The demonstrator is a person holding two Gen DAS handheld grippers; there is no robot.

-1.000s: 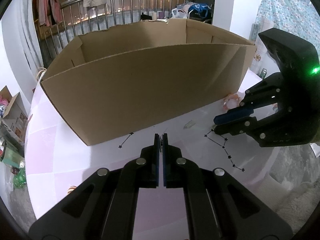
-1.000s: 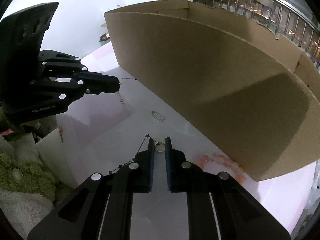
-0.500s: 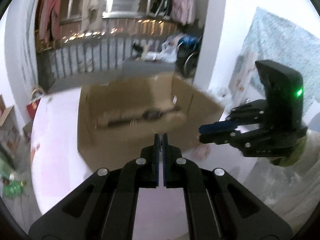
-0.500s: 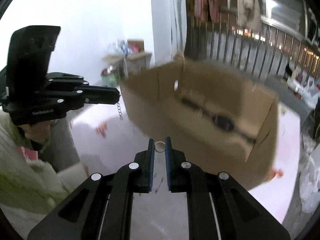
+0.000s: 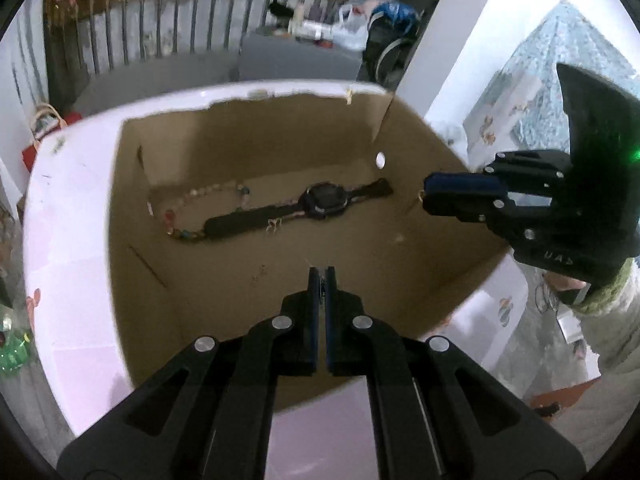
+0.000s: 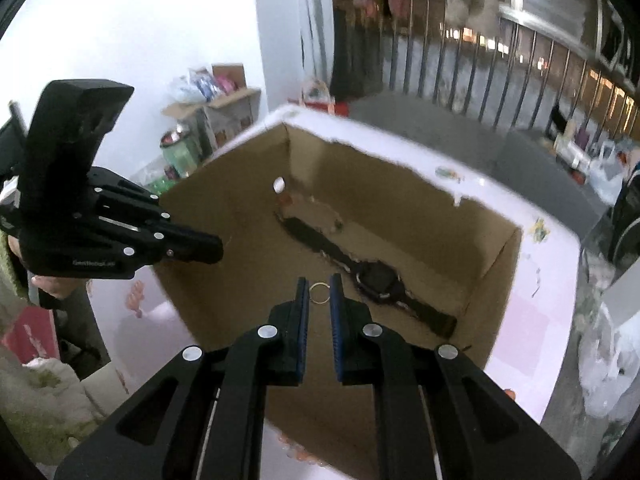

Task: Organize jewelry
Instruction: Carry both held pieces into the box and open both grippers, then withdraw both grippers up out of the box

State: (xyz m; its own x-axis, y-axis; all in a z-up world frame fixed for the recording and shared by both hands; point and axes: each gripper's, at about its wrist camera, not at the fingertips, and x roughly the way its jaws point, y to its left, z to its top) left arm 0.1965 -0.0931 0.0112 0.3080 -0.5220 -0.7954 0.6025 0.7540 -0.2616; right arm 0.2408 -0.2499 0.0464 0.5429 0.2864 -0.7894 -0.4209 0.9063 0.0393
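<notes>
An open cardboard box (image 5: pixel 132 240) (image 6: pixel 496 264) stands on the pale pink table. Inside lie a black watch (image 5: pixel 324 202) (image 6: pixel 378 278) and a bead bracelet (image 5: pixel 188 216). My left gripper (image 5: pixel 321 276) is shut over the box on a small thin piece, mostly hidden between the pads; it also shows in the right wrist view (image 6: pixel 218 246). My right gripper (image 6: pixel 319 284) is shut on a small gold ring (image 6: pixel 319 293) above the box; it also shows in the left wrist view (image 5: pixel 426 198).
The pink table (image 5: pixel 68 280) extends around the box. A metal railing (image 5: pixel 160 32) and hung clothes are behind. Bags and boxes stand on the floor (image 6: pixel 216 92). A person's hand and sleeve (image 5: pixel 592 304) are at the right.
Both grippers rose from table level beside the box to above its open top, carrying their pieces. The box interior with watch and bracelet has come into view.
</notes>
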